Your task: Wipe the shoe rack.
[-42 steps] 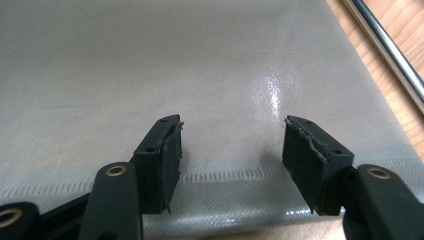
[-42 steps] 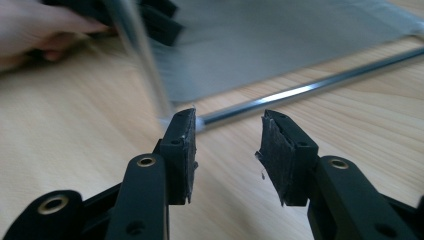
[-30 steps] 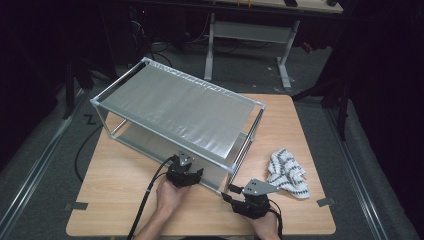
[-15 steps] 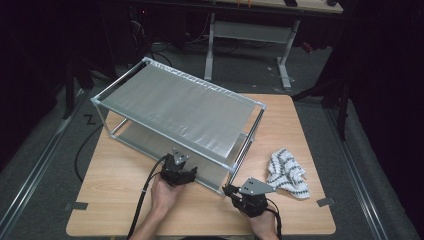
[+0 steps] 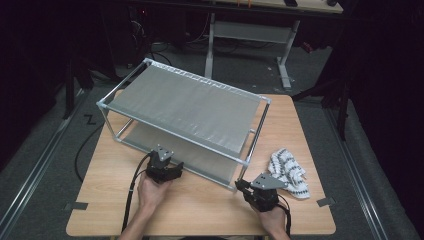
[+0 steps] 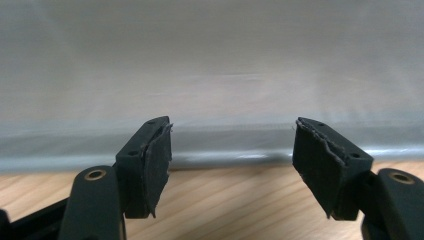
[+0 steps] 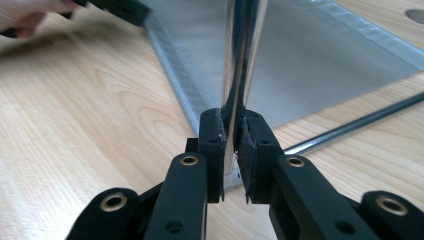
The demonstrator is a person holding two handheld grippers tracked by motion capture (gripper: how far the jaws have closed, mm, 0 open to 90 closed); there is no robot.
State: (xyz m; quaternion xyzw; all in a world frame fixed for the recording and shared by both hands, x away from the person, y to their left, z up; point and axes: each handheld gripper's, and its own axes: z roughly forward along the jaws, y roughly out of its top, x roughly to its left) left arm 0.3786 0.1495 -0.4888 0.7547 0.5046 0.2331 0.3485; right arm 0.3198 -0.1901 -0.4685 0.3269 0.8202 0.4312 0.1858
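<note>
The tabletop (image 5: 200, 210) is light wood, and most of its far half carries a metal rack (image 5: 185, 107) with two grey shelves in a silvery tube frame. The rack stands skewed, its long front edge running from the left side toward the near right. A crumpled black-and-white cloth (image 5: 289, 172) lies on the tabletop just right of the rack's near right corner.

The right gripper (image 5: 241, 186) is at that near right corner. Its fingers (image 7: 214, 150) are clamped on the rack's upright corner post (image 7: 240, 70), which rises straight between them in the right gripper view; both pads press flat on the shiny tube low down, close to where the bottom shelf's edge meets the post. These fingers have just been closing, with the post between them.

The left gripper (image 5: 164, 166) sits at the front edge of the bottom shelf, left of the middle. Its fingers (image 6: 150, 160) are spread wide and hold nothing; they have just been opening. In the left gripper view the shelf's front rail (image 6: 230, 155) lies across the gap just beyond the fingertips, apart from both pads.
</note>
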